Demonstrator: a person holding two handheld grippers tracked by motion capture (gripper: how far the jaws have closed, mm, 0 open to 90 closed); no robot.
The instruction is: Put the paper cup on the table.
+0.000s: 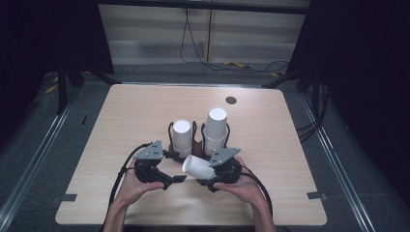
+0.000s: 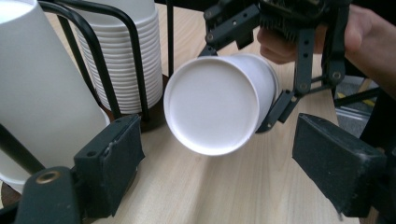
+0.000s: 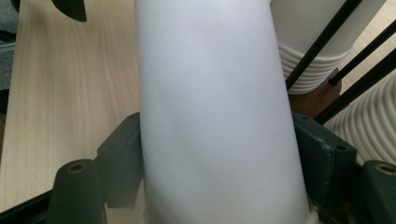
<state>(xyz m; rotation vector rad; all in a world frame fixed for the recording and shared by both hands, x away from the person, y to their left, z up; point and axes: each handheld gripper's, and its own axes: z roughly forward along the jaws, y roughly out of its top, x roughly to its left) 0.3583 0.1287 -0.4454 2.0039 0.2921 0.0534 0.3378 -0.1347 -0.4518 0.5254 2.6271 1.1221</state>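
A white paper cup lies on its side above the table's front middle, with my right gripper shut on its wall. In the right gripper view the cup stands between both jaws of that gripper. My left gripper is just left of it, open and empty. In the left gripper view, the open left gripper faces the cup's closed bottom. Behind them two stacks of upside-down white cups sit in a black wire holder.
The cup stacks and the holder's wire stand close to my left gripper's left jaw. A small dark round hole is at the far side of the wooden table. Cables lie on the floor beyond.
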